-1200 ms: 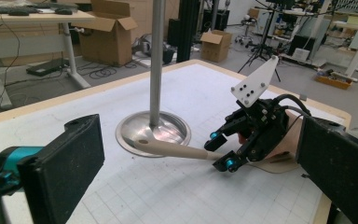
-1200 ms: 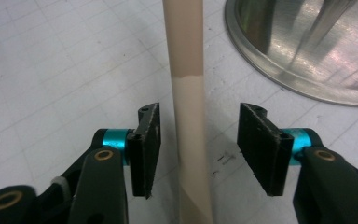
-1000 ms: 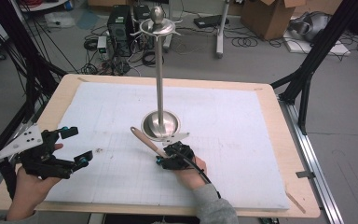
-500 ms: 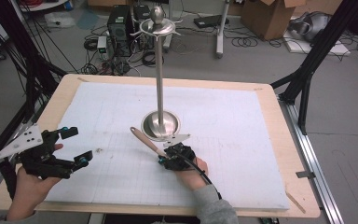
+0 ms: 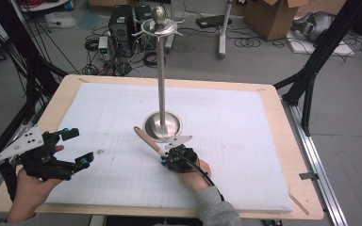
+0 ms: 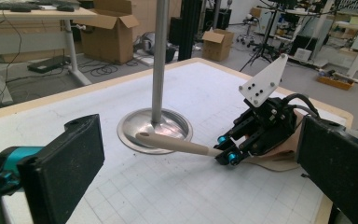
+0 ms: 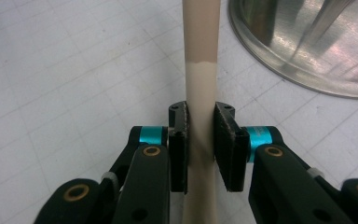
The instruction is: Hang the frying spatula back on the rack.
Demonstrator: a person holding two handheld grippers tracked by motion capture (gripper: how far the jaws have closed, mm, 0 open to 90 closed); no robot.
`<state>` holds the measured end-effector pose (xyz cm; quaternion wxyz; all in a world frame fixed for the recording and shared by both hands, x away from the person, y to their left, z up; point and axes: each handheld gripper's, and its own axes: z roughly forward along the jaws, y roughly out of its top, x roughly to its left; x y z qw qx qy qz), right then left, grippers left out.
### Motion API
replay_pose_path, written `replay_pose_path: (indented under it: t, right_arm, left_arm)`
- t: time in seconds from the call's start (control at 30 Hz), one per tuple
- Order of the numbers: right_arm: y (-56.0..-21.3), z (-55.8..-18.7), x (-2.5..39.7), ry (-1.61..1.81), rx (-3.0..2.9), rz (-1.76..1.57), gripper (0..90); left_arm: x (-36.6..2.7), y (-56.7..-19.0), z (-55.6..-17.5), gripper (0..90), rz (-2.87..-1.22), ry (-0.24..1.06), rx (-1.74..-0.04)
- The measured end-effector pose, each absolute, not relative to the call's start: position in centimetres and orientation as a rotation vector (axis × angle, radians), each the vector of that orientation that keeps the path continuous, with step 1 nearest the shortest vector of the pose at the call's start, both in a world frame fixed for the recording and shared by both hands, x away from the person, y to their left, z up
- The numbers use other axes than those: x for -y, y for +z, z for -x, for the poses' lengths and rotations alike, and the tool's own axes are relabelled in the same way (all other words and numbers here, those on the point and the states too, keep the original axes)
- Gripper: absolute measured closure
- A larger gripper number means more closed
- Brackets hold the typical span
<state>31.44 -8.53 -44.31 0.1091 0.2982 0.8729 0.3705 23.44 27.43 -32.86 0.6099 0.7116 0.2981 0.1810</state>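
Looking down from the high view, I keep my right gripper (image 5: 166, 161) low by the stand's base (image 5: 162, 125), clamped on the beige utensil handle (image 5: 147, 141) so it can be raised toward the hooks (image 5: 159, 28). My left gripper (image 6: 191, 154), in its own view, waits wide open, holding nothing. Right gripper view: both pads (image 7: 226, 140) pinch the handle squarely, preventing slip.

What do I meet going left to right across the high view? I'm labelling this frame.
Left gripper → beige utensil → stand base → right gripper is left out, since it overlaps both.
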Motion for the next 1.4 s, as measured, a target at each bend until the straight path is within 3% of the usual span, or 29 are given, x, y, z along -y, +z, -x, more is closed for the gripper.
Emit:
replay_pose_path:
  t: [1.4]
  right_arm:
    - [-41.4, -31.4, 11.2, 1.260, -2.512, -0.880, 78.0]
  left_arm:
    - [-27.4, -32.6, -23.5, 1.7, -1.639, 0.416, -0.679]
